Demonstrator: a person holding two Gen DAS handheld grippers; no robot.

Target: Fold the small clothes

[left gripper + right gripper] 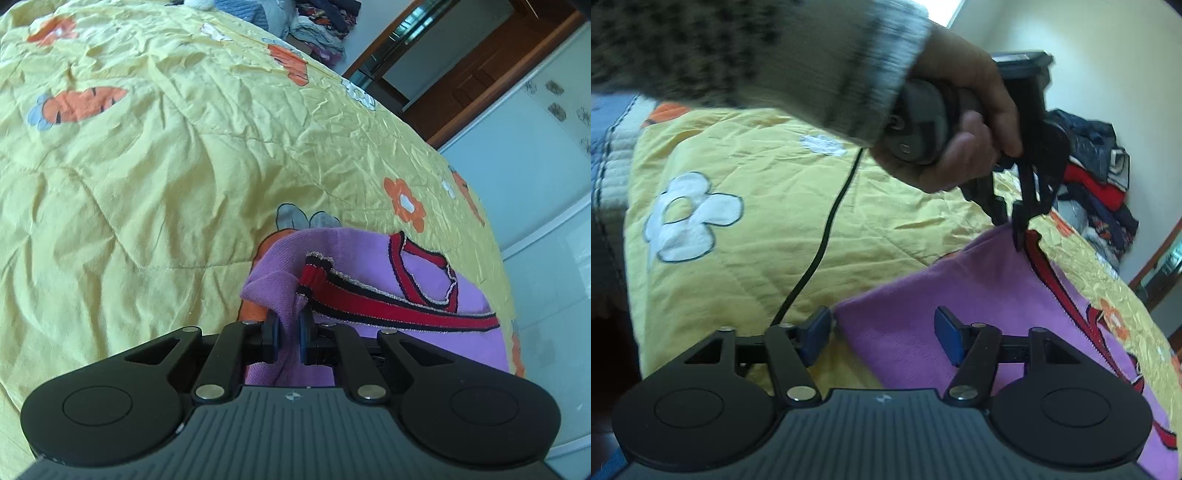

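A small purple garment [424, 280] with red and black striped trim lies on the yellow quilt [147, 184]. My left gripper [289, 334] is shut on a bunched purple edge of it next to the trim. In the right wrist view the same garment [942, 291] spreads ahead, and the left gripper [1012, 221], held by a hand in a knit sleeve, pinches its far corner. My right gripper [882, 334] is open, its blue pads either side of the garment's near corner, nothing held.
The quilt [757, 206] carries flower and carrot patches. A pile of clothes [321, 26] sits at the bed's far end, also in the right wrist view [1097, 184]. A black cable [827, 236] trails over the quilt. The bed edge, floor and a wooden door frame [461, 81] lie right.
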